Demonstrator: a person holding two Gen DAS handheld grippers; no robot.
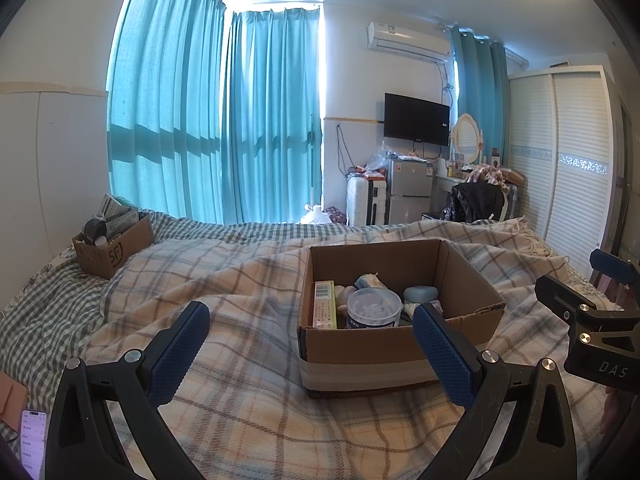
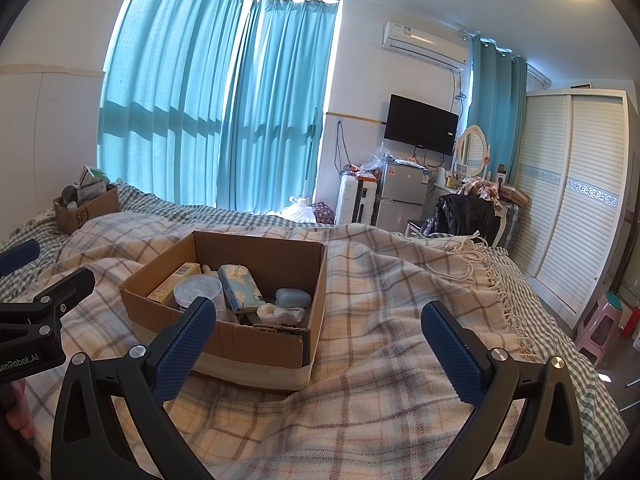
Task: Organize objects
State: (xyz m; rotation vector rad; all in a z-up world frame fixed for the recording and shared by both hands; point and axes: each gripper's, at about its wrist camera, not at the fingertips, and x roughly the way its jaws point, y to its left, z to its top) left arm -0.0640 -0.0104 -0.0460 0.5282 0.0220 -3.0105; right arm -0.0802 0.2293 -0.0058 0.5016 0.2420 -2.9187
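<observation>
An open cardboard box (image 1: 372,346) sits on the plaid blanket, also in the right wrist view (image 2: 256,340). It holds a yellow carton (image 1: 326,304), a clear round tub of cotton swabs (image 1: 374,308), a floral tissue pack (image 2: 240,286), a blue-grey soap case (image 2: 293,298) and a white cloth (image 2: 280,314). A second cardboard box (image 1: 114,250), full of items, stands far left on the bed. My left gripper (image 1: 312,344) is open and empty just before the near box. My right gripper (image 2: 318,340) is open and empty, to the box's right.
A phone (image 1: 32,444) lies at the bed's near left edge. The bed's right edge has a fringed blanket (image 2: 500,288). Beyond are a pink stool (image 2: 600,324), a white wardrobe (image 2: 576,200), a chair with clothes (image 2: 468,210), a small fridge (image 2: 404,190) and teal curtains (image 2: 208,120).
</observation>
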